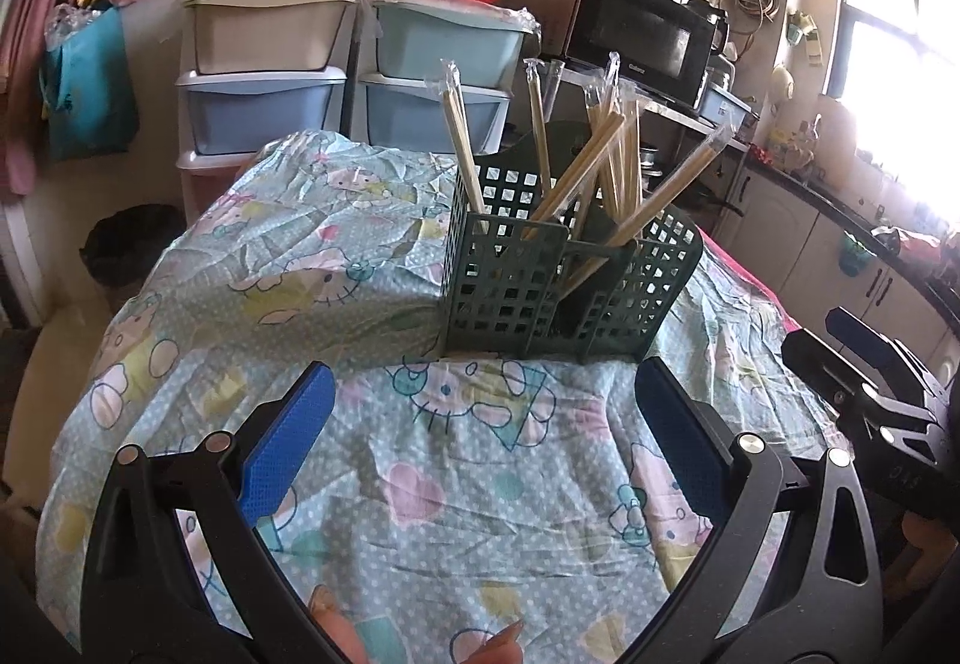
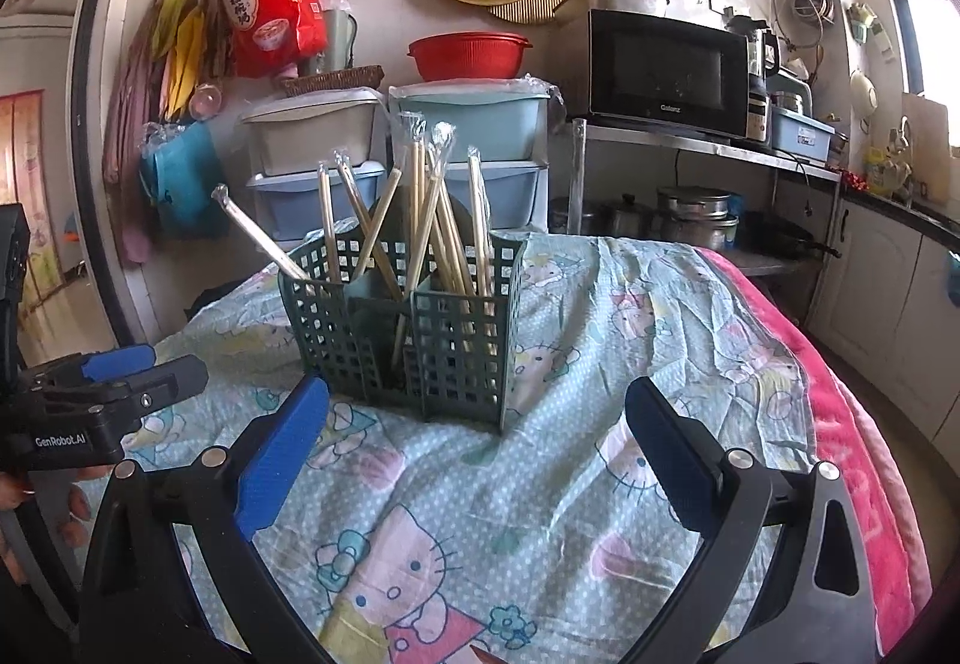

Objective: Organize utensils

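Observation:
A dark green lattice utensil caddy [image 1: 510,292] stands on the table, also in the right wrist view [image 2: 456,352]. Several plastic-wrapped wooden chopsticks [image 1: 600,166] lean upright in its compartments, also in the right wrist view [image 2: 420,220]. My left gripper [image 1: 480,424] is open and empty, just in front of the caddy. My right gripper [image 2: 477,430] is open and empty, also just short of the caddy. The right gripper shows at the right edge of the left wrist view [image 1: 870,376]; the left gripper shows at the left edge of the right wrist view [image 2: 120,376].
The table is covered with a light blue Hello Kitty cloth [image 2: 540,484] over a pink blanket [image 2: 840,424]. Behind stand plastic drawer units [image 1: 264,82], a red bowl [image 2: 468,55] and a black microwave [image 2: 660,70] on a metal shelf. Kitchen cabinets [image 2: 888,292] run along the right.

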